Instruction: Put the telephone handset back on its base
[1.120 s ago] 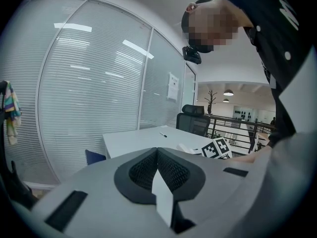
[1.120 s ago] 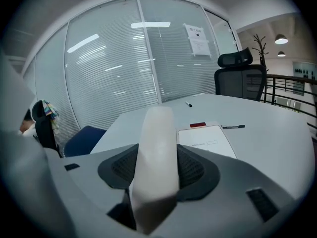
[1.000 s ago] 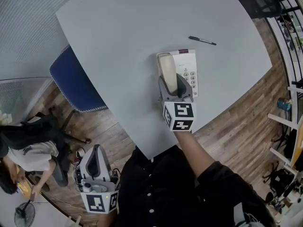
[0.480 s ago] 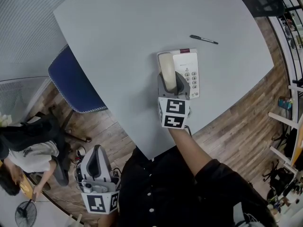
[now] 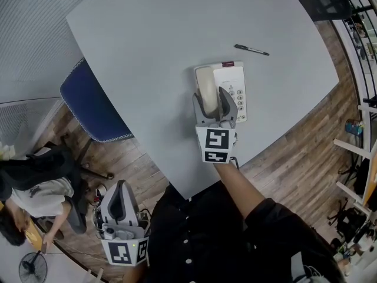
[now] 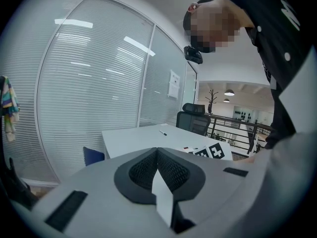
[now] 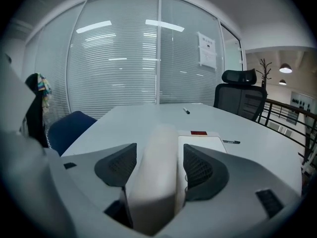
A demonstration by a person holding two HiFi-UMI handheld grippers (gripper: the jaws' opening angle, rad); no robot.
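Already, handset [image 5: 206,87] on base [image 5: 234,75].

Grey table [image 5: 147,52], telephone base [image 5: 234,81] near its edge, black pen [image 5: 251,50] beyond

Black shirt [image 5: 194,240], pale buttons [image 5: 187,241] — grey right gripper [image 5: 211,96] with black-and-white marker cube [image 5: 215,145].

Open table [image 5: 147,52] spreads left of the telephone [image 5: 233,77]; a pen [image 5: 251,50] lies beyond it.
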